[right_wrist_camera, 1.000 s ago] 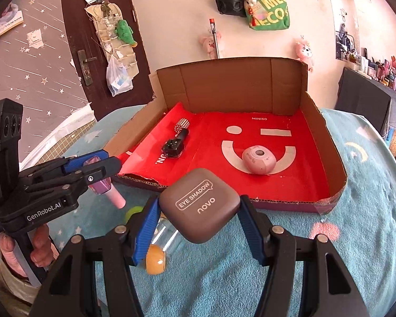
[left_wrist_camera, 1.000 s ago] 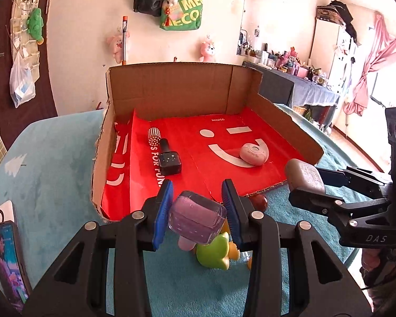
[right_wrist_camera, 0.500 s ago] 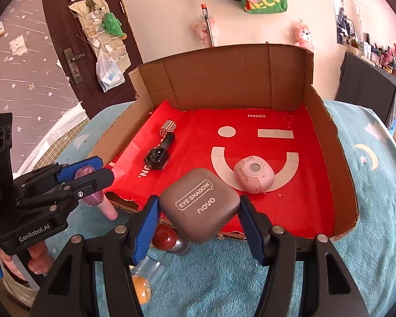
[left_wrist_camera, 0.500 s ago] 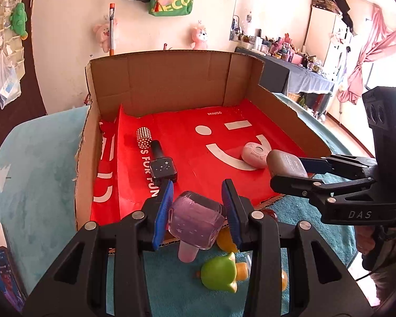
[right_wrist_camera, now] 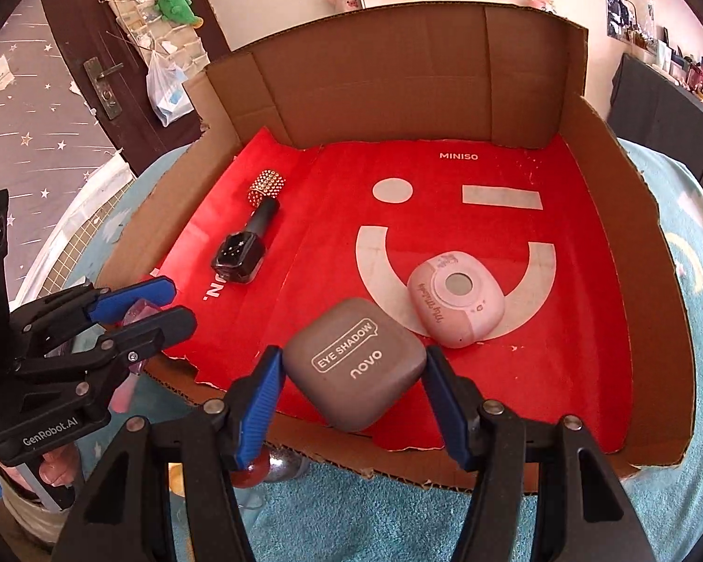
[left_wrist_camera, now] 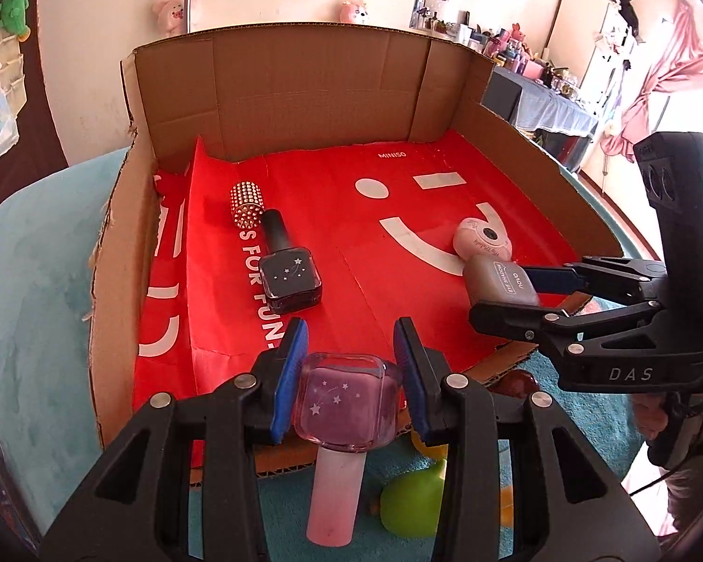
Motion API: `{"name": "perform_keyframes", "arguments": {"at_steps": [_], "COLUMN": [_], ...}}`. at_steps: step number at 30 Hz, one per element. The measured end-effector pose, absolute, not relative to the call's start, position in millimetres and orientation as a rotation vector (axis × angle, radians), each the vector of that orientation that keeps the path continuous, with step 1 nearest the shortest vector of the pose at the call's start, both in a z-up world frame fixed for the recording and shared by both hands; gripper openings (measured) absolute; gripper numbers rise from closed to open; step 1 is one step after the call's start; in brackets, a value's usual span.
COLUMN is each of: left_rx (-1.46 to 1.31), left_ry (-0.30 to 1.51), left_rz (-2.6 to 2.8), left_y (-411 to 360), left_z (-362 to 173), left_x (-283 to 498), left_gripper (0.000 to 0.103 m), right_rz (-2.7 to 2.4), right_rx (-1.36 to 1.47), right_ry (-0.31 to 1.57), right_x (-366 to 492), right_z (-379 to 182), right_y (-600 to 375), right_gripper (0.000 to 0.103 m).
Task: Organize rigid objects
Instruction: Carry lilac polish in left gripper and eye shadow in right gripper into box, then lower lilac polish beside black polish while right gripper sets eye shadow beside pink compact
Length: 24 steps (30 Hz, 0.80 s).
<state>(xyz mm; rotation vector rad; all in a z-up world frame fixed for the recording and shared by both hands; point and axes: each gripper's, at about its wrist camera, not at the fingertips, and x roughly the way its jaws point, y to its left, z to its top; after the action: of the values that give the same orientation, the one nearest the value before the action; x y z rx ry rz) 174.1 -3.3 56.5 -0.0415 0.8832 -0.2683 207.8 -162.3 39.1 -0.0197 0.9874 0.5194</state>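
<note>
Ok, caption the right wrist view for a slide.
Right gripper carries a grey square eyeshadow compact over the red-lined cardboard box.

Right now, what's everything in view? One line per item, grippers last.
cardboard box: 1, brown with red liner, on the teal cloth
dark nail polish bottle: 1, black with studded cap, lying in the box, left side
pink compact: 1, pink, in the box on the white smile
teal cloth: 1, teal, under the box
green toy: 1, green, on the cloth in front of the box
red ball: 1, dark red, at the box's front edge
left gripper: 1, black with blue pads, shut on the purple nail polish bottle
right gripper: 1, black with blue pads, shut on the grey eye shadow case
</note>
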Motion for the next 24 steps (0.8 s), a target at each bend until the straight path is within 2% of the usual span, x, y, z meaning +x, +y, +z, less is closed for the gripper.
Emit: {"name": "perform_keyframes", "arguments": {"at_steps": [24], "left_rx": [-0.059], "left_ry": [0.907], "left_rz": [-0.12], "left_y": [8], "left_z": [31], "left_x": [225], "left_gripper": [0.036], "right_rz": [0.426], "right_rx": [-0.079], "right_ry": [0.986], "right_x": [227], "right_z": [27], "right_y": [-164], "right_gripper": [0.063]}}
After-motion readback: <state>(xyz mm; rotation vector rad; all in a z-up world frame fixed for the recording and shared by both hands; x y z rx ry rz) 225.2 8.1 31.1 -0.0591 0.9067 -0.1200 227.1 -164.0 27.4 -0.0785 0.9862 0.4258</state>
